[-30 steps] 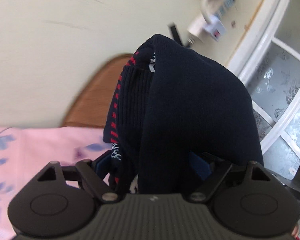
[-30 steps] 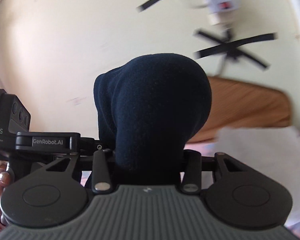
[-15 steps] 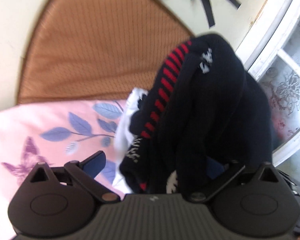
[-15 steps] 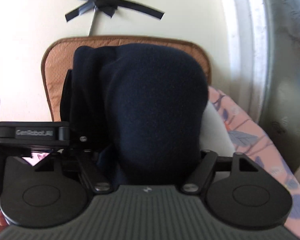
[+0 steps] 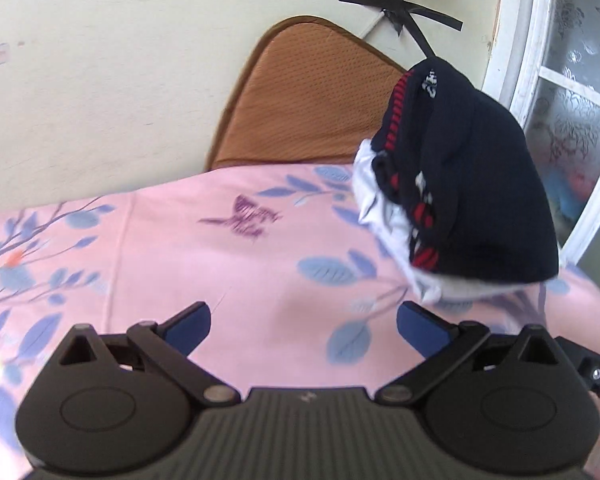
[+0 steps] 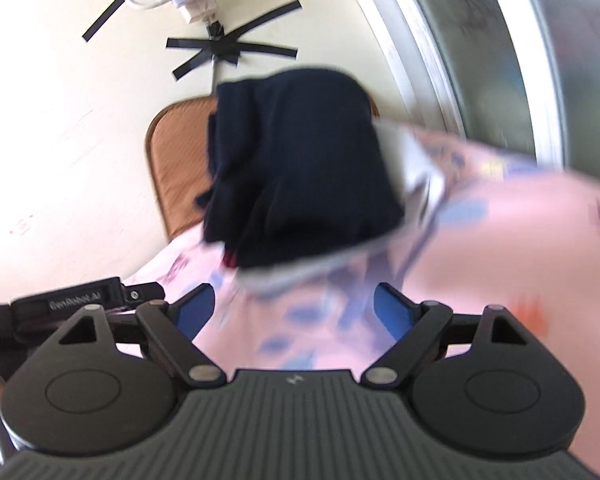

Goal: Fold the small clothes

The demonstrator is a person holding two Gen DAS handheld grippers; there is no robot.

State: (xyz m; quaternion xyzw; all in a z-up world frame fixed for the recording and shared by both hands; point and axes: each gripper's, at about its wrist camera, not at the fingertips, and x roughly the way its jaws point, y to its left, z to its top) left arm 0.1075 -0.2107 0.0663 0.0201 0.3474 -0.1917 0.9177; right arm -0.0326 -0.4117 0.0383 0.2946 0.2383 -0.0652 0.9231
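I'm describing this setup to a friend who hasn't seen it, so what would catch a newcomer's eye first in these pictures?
First the folded navy garment with red stripes, lying on a white piece at the far right of the pink floral sheet. Next the black tape crosses on the cream wall above a brown mesh cushion. In the foreground, the left tongs and right tongs have just been opening, with nothing between them.

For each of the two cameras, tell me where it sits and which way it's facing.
Left wrist: sits behind the left tongs, aimed down over the pink floral sheet toward the wall; its open fingers show, just opened, nothing between.
Right wrist: sits behind the right tongs, tilted, facing the same wall; open fingers, just opened, the other rig and a fingertip at left.
Shared: the folded navy garment on a white cloth, the brown cushion.
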